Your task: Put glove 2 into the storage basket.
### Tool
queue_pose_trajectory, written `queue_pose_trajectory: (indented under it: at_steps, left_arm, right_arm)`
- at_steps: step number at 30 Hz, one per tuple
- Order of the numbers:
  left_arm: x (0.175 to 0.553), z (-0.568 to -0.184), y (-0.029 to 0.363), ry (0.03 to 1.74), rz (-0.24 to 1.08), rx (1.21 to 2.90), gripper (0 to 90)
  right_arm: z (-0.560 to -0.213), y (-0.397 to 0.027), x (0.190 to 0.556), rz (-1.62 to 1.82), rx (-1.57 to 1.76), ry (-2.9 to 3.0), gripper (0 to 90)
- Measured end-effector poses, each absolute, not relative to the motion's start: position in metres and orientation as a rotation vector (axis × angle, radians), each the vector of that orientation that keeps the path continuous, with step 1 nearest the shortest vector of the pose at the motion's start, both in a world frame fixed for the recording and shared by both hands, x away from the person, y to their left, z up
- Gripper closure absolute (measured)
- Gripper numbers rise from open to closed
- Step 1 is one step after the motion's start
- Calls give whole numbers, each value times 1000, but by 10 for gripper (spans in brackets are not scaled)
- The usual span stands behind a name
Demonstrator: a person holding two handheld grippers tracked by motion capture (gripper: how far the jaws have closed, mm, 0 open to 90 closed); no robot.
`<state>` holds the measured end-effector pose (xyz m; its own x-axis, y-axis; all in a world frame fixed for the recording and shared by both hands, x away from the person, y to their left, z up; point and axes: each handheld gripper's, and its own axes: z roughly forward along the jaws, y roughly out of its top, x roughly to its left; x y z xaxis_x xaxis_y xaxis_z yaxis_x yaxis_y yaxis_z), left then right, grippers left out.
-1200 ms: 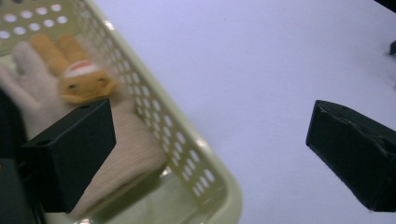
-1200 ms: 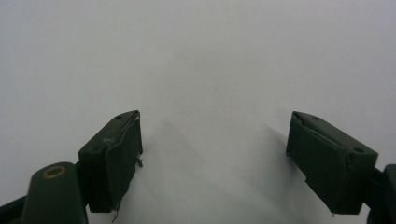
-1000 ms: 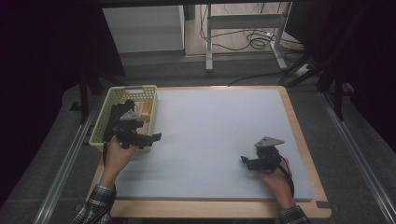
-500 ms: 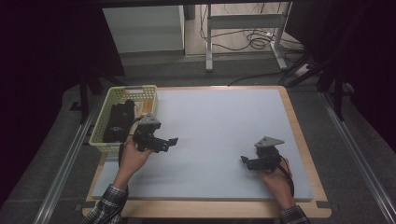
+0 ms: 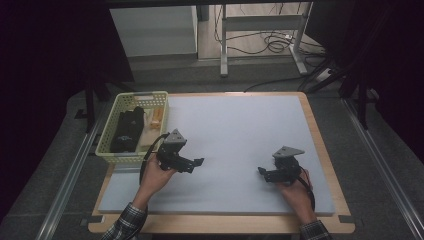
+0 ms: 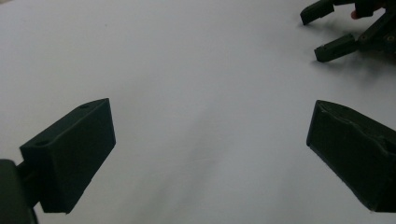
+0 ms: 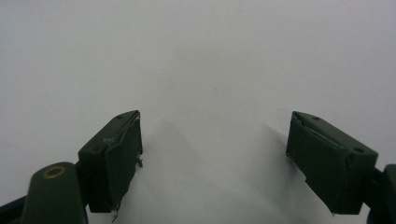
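Left gripper hovering empty, jaws wide, right of basket; right gripper gaping empty over near-right mat.

The surface is covered by a pale grey-white mat with a light wood border showing along its edges, and the floor around it is dark grey. At the far left stands a pale yellow-green lattice basket that holds a black thing and a light orange one. The left claw and the right claw are both black, each with a grey three-cornered plate on top, and the person's sleeves near the bottom edge show a dark plaid of blue, white and grey.
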<state>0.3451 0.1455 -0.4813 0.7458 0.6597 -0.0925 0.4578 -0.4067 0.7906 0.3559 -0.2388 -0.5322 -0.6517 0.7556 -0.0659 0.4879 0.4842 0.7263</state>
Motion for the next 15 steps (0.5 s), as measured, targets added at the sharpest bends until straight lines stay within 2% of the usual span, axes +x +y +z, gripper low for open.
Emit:
queue_pose_trajectory:
  at_steps: [15]
  left_arm:
    - [336, -520, 136, 834, 251, 2133, 14]
  right_arm:
    - [-532, -239, 356, 975, 1038, 2357, 181]
